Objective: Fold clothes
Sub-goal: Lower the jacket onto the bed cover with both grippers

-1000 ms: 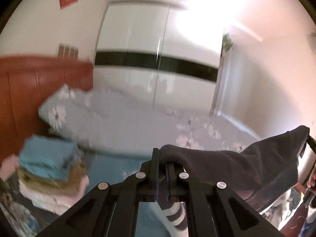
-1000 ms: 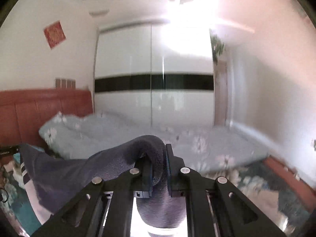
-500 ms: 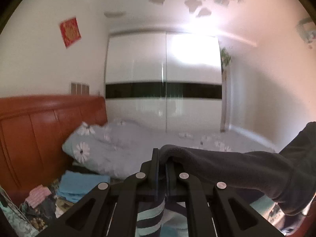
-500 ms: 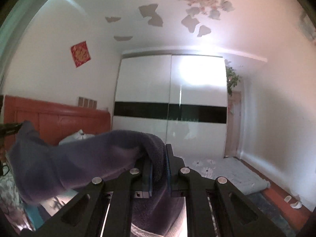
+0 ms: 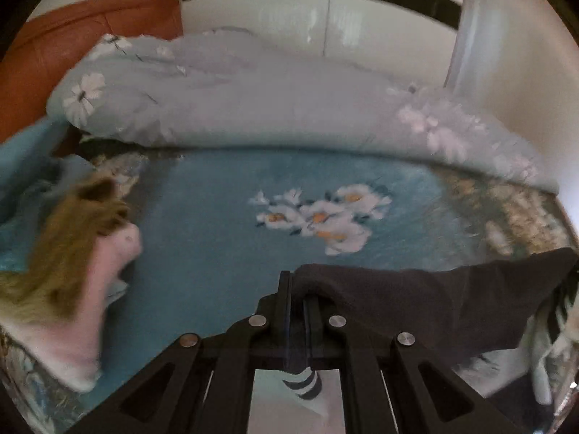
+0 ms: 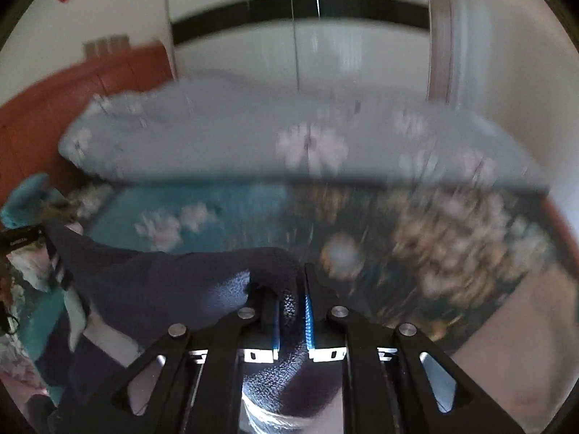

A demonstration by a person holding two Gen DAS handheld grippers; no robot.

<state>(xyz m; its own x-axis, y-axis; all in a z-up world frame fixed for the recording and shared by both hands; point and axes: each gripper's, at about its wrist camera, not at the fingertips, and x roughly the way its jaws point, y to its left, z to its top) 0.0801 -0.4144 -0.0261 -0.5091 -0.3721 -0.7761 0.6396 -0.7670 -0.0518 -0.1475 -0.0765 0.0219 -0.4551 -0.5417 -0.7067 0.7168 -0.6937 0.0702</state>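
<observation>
I hold one dark fleece garment between both grippers, stretched over the bed. My left gripper [image 5: 298, 289] is shut on one corner of the dark garment [image 5: 427, 307], which runs off to the right edge. My right gripper [image 6: 292, 289] is shut on the other corner of the same garment [image 6: 163, 282], which runs left and hangs down below the fingers. A striped cuff [image 5: 302, 385] dangles under the left gripper. The garment's lower part is hidden below both views.
A blue floral blanket [image 5: 311, 213] covers the bed. A rolled pale floral duvet [image 5: 253, 101] lies along the far side. A pile of brown, pink and blue clothes [image 5: 68, 253] sits at the left. A red headboard [image 5: 72, 43] and white wardrobe [image 5: 325, 18] stand behind.
Both grippers have tilted down sharply from facing the wardrobe and ceiling to facing the bed. The garment stays gripped and stretched between them.
</observation>
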